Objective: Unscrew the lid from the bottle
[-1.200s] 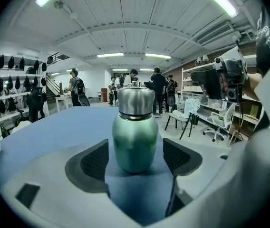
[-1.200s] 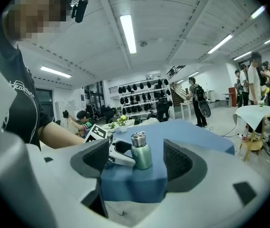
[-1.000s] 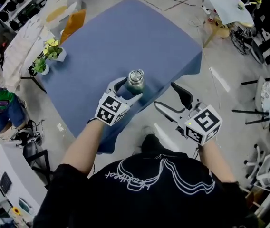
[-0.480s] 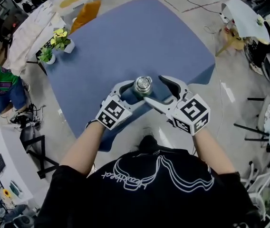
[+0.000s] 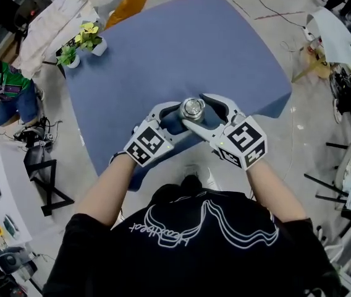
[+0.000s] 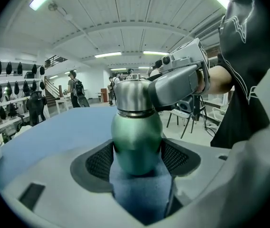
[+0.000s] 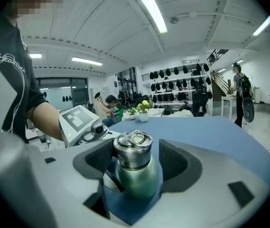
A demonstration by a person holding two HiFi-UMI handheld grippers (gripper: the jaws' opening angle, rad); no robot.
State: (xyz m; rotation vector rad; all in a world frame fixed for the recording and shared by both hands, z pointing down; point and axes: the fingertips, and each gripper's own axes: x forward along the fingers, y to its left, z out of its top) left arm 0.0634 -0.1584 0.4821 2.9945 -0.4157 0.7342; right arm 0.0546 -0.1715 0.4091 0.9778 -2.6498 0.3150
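Observation:
A green metal bottle [image 5: 191, 109] with a steel lid [image 7: 133, 148] stands upright near the front edge of the blue table [image 5: 163, 54]. My left gripper [image 5: 178, 117] is around the bottle's green body [image 6: 137, 141], and both black pads press its sides. My right gripper [image 5: 195, 110] reaches in from the right, higher up, with the lid between its pads. Its jaws are closing. The left pad is at the lid, while a narrow gap shows on the right side [image 7: 134, 163]. From the left gripper view, the right gripper [image 6: 182, 80] shows behind the lid [image 6: 132, 95].
Two small potted plants [image 5: 86, 36] [image 5: 69, 55] stand at the table's far left corner. An orange object [image 5: 129, 2] lies past the far edge. A person in green [image 5: 2, 88] crouches on the floor at left. A white side table [image 5: 336, 33] stands at the right.
My right gripper has swung in from the right and now brackets the lid. The left gripper stays around the bottle's body. The bottle has not moved on the table.

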